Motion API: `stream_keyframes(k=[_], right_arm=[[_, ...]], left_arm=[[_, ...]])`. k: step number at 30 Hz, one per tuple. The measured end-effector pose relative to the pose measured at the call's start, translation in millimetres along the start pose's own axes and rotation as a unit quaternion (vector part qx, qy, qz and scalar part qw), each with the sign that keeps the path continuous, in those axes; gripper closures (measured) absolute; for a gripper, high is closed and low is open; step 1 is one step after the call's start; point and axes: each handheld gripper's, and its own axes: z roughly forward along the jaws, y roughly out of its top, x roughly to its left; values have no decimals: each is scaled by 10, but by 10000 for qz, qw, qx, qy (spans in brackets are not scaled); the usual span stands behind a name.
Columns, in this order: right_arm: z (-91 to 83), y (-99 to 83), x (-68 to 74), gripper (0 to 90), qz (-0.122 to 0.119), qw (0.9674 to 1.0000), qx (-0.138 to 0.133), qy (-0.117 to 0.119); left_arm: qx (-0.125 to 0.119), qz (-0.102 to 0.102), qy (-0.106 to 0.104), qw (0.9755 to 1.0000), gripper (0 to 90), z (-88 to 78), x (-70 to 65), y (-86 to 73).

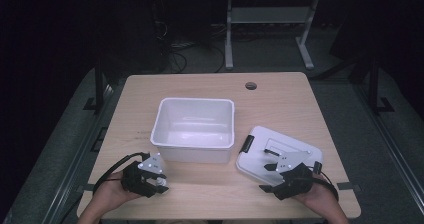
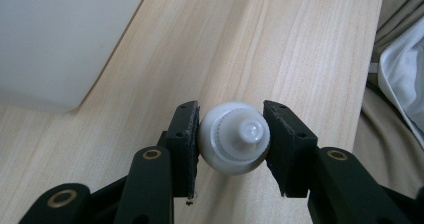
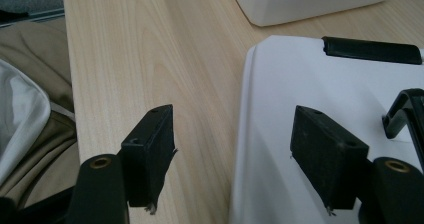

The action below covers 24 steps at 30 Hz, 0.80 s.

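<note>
1. The left gripper (image 1: 159, 181) sits near the front left of the wooden table (image 1: 280, 99), held in the person's left hand (image 1: 107, 196). Its 2 jaws pinch a small white bottle (image 2: 233, 138); the left gripper view looks onto the bottle's ribbed cap, with a pad pressed on either side of the body.
2. The bottle hangs just over bare wood, close to the table's front edge and just beside the near wall of the open white bin (image 1: 194, 126).
3. The bin stands at the middle of the table, its rim unobstructed. Bare table lies on its left side and behind it.
4. The right gripper (image 1: 272, 176) rests over the near part of the white lid (image 1: 265, 149), which lies flat to the right of the bin, turned at an angle. Its 2 jaws stand spread: in the right gripper view 1 jaw is over bare wood and the other over the lid, with the lid's edge between them and neither pad pressing on it.
5. The lid carries a black latch (image 3: 372, 50) at its far end. A narrow strip of wood separates lid and bin.
6. Between the 2 grippers the front strip of table is open. A round hole (image 1: 251, 86) sits near the far edge.
</note>
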Motion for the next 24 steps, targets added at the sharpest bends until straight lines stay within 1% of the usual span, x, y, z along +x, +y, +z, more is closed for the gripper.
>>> stream_keyframes(k=[15,19,24], right_arm=[[1,2,5,333,13,10000,-13,7],[-12,2,7,333,49,10000,-15,-11],[-13,8,6,332,3,10000,-41,-29]], left_arm=[[-58,-59,-6,10000,601,-20,1,-33],[-82,-54,11,10000,601,-41,0,-37],[-156,-67,35,9998,602,-97,0,-41]])
